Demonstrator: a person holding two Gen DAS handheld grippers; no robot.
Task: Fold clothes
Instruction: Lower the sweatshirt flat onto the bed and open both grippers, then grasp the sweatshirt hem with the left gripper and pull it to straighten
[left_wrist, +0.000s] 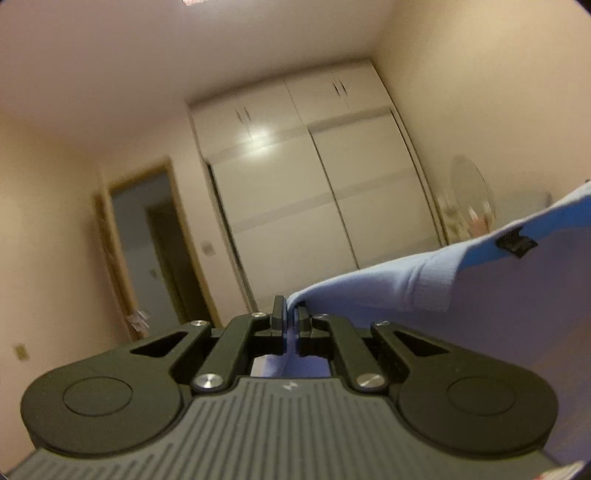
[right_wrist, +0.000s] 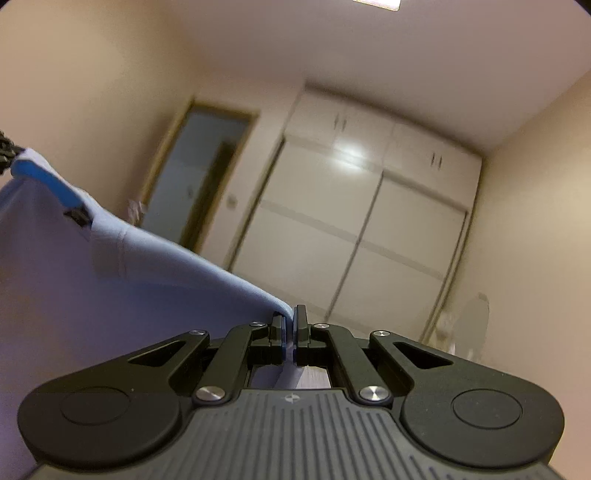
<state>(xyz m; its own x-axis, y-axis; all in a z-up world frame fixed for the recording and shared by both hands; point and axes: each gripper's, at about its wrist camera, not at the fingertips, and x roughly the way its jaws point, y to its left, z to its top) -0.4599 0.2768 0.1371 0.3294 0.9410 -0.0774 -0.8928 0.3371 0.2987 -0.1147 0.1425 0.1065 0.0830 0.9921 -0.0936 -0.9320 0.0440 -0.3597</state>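
Note:
A light blue shirt (left_wrist: 498, 295) with a darker blue collar band and a small black tag hangs stretched in the air between both grippers. My left gripper (left_wrist: 291, 314) is shut on one corner of the cloth, which runs off to the right. In the right wrist view the same shirt (right_wrist: 92, 295) fills the lower left, and my right gripper (right_wrist: 290, 325) is shut on its other corner. At the far left edge of that view the tip of the other gripper (right_wrist: 5, 151) shows, holding the fabric. Both grippers point level toward the wardrobe.
A tall white wardrobe (left_wrist: 295, 192) with sliding doors fills the far wall. An open doorway (left_wrist: 155, 251) with a wooden frame lies to its left. A round mirror (left_wrist: 472, 192) and some small items stand by the right wall. Beige walls and ceiling surround.

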